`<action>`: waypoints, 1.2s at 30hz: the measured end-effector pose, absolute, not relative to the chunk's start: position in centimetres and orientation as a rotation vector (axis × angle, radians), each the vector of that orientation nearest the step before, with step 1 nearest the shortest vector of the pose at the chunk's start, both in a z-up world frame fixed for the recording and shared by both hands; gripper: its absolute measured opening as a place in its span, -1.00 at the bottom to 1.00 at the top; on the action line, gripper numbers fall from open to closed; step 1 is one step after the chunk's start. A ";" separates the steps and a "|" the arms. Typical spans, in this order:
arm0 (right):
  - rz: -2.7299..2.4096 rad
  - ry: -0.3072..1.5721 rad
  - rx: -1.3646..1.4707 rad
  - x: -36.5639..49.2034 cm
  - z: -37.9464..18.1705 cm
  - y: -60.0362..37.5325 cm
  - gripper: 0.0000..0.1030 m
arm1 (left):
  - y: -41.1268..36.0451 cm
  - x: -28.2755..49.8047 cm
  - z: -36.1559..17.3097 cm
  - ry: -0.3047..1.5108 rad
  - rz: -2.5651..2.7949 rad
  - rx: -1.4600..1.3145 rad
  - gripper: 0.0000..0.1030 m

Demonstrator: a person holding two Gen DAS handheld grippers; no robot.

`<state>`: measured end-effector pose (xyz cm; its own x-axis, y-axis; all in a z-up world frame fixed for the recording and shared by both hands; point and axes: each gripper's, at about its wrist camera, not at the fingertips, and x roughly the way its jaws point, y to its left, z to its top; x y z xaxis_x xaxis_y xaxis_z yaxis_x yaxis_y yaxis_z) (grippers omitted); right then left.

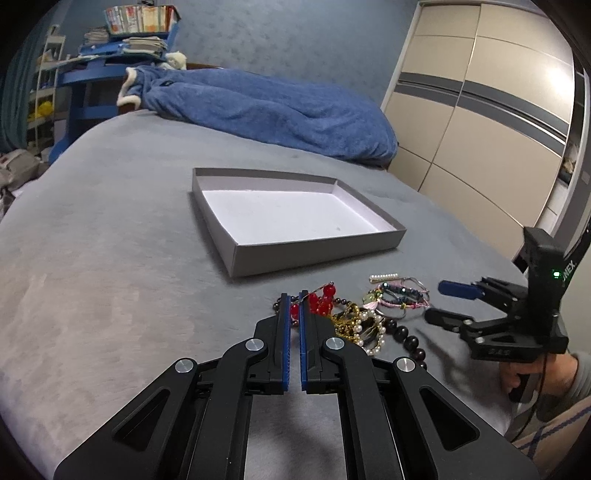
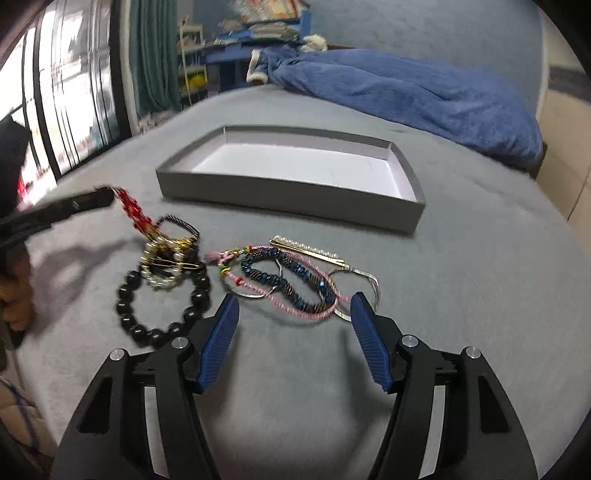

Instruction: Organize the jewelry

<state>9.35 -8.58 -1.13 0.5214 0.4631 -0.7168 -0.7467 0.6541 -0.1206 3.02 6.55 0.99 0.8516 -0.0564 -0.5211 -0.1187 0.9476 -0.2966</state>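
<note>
Pinching red beads [image 1: 319,301], left hand-held gripper [image 1: 294,297] (writing unreadable).

I see a big grey bed [image 1: 110,240] w/ a blue blanket [image 1: 266,107] at the far end. Blue wall [image 1: 277,33] behind. Tall beige wardrobe [image 1: 480,110] on the right, blue shelf [image 1: 92,74] w/ stuff, green curtain [image 2: 151,55] & bright window [image 2: 62,92] on the left.

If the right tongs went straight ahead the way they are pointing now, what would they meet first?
Most likely the pink cord bracelet, tangled with the blue beaded bracelet, lying just ahead between the open right tongs. The grey box lies farther on; depth is hard to judge.
</note>
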 end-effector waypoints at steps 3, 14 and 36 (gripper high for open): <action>0.777 0.742 -0.512 9.8 -2.1 -7.4 -0.27 | 6.5 2.9 1.2 0.545 0.033 -0.315 -0.91; 0.865 0.665 -0.268 11.3 3.9 -10.8 -0.96 | 5.5 2.9 3.5 0.502 0.007 -0.257 -0.91; 0.860 0.687 -0.047 21.1 7.7 -9.1 -0.96 | 8.8 8.4 9.9 0.419 0.045 -0.344 -0.91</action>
<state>21.13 -9.06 7.74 0.4530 0.6815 -0.5748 -0.7107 0.6653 0.2287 8.37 8.81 9.87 0.9136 -0.0275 -0.4057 -0.1128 0.9414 -0.3177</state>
